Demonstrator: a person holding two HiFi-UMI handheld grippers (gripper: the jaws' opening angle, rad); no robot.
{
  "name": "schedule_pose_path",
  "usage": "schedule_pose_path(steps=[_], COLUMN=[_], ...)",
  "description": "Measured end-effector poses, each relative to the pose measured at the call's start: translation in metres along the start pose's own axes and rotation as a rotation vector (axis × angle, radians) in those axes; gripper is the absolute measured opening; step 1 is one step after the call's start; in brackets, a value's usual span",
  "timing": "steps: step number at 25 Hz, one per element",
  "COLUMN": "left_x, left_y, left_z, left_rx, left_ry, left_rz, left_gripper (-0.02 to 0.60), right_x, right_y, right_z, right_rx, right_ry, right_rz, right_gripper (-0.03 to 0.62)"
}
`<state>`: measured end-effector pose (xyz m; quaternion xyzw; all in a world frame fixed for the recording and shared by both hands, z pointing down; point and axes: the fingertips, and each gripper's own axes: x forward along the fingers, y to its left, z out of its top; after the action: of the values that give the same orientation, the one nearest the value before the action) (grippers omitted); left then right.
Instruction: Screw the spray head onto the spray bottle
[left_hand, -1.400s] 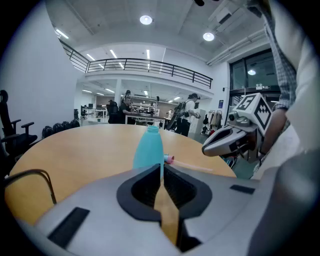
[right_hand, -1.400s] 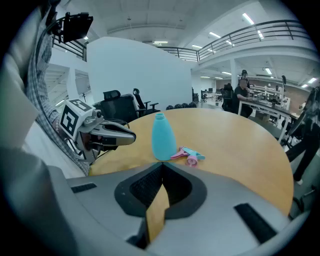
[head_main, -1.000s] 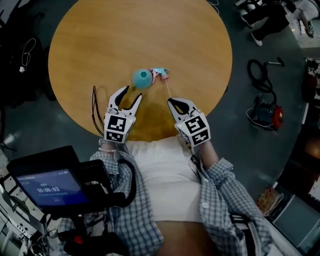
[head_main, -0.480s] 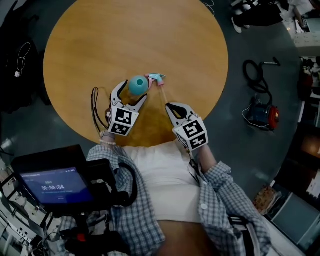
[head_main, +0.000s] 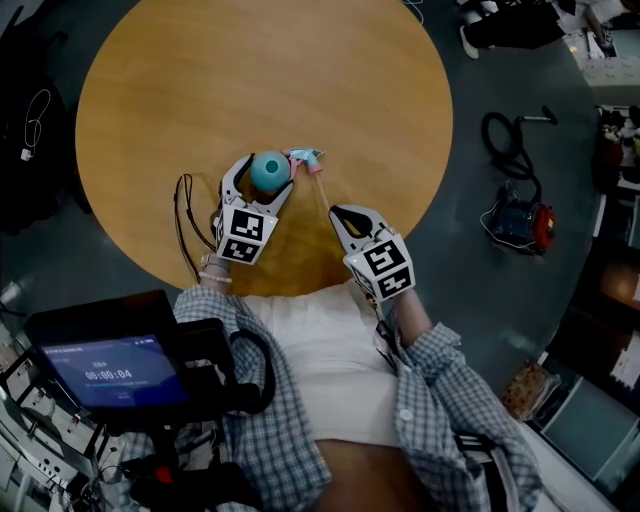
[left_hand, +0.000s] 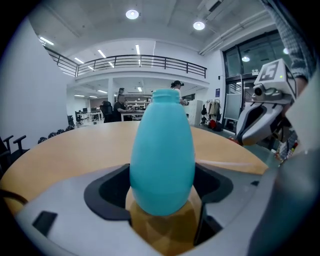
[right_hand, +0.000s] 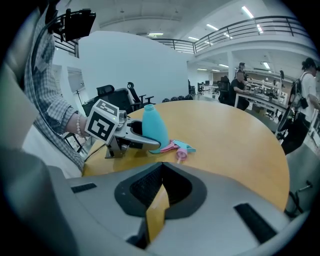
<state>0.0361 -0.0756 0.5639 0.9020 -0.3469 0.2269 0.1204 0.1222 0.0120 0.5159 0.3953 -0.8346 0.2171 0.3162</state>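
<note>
While right tongs (head_main: 340, 213) press together, left tongs (head_main: 267, 174) (just spread) flank bottle (left_hand: 162, 155) on table (head_main: 260, 70).

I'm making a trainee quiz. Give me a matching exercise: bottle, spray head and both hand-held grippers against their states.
1 spray bottle
2 spray head
3 left hand-held gripper
4 right hand-held gripper

A shut, empty
B lying beside the bottle
C standing upright
D open around the bottle

Pairs: 1-C, 2-B, 3-D, 4-A. The left jaws have just been opening, bottle between them.
</note>
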Motion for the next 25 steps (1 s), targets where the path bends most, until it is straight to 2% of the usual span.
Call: schedule_pose_path(steps=[3,16,21,25], left_x=[0.003,-0.007,-0.012,-0.011], left_y=[-0.002,-0.013,-0.020,-0.021], left_z=[0.002,-0.007,-0.014,-0.017], left_rx=[0.020,0.014,0.022,0.020], left_ry=[0.000,0.003,0.011,0.017], left_rz=[-0.010,-0.024,-0.037,-0.034], left_gripper=[0.376,0.376,0.376,0.376], right_x=[0.000,0.010,0.022,0.038], right_y=[-0.002,-0.004,-0.028,-0.057], right_z=[-0.001,-0.001,0.006,0.021], right_rx=[0.002,-0.018,-0.110,-0.200], right_ry=[0.003,0.012,0.031,0.089], right_rz=[-0.002,0.000,-0.017,0.002], right_gripper=[-0.006,-0.006,-0.006,-0.006])
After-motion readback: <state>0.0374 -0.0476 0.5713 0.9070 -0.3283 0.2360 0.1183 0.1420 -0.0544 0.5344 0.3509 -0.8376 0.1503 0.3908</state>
